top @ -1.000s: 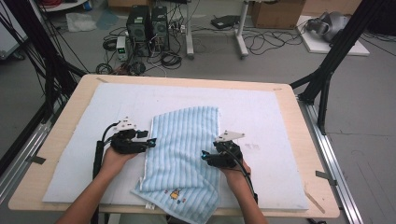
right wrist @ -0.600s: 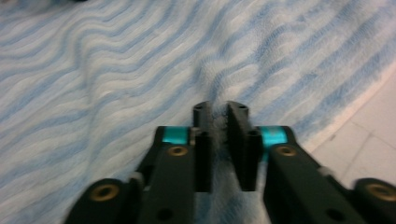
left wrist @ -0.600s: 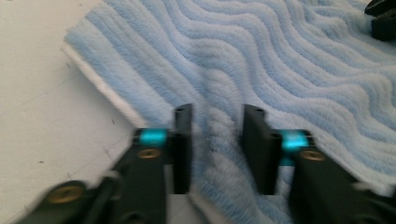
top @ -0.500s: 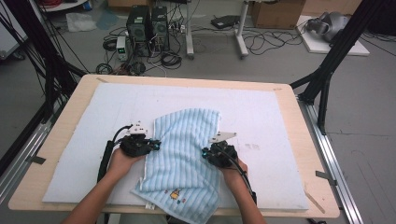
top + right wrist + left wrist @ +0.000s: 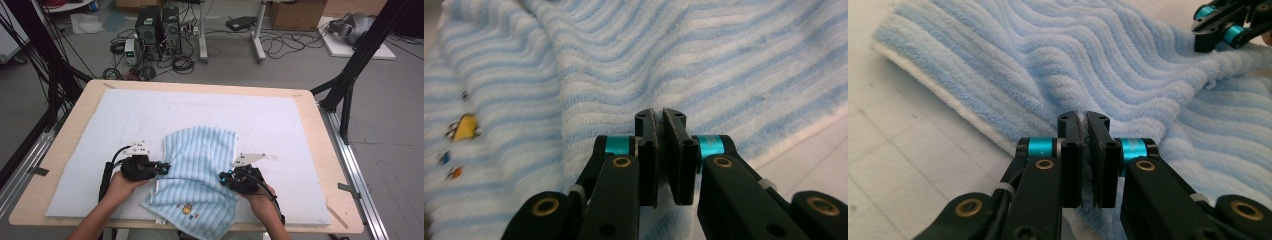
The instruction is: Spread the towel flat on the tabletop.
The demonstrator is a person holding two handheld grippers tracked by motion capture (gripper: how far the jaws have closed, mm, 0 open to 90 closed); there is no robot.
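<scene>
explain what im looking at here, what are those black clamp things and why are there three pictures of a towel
A person sits at a wooden table covered by a pale mat. Each hand holds a black two-jaw gripper, a hand-worked clamp with a small camera on it.

The wide picture comes from a fixed camera above the table. There the left gripper and the right gripper sit at opposite sides of a light blue striped towel, which lies rumpled on the mat with a small cartoon print near its front edge.

The other two pictures come from the gripper cameras, each looking along its own jaws. In the left gripper view, the left gripper is shut on the towel's edge. In the right gripper view, the right gripper pinches the towel too. So both clamps hold the towel.
</scene>
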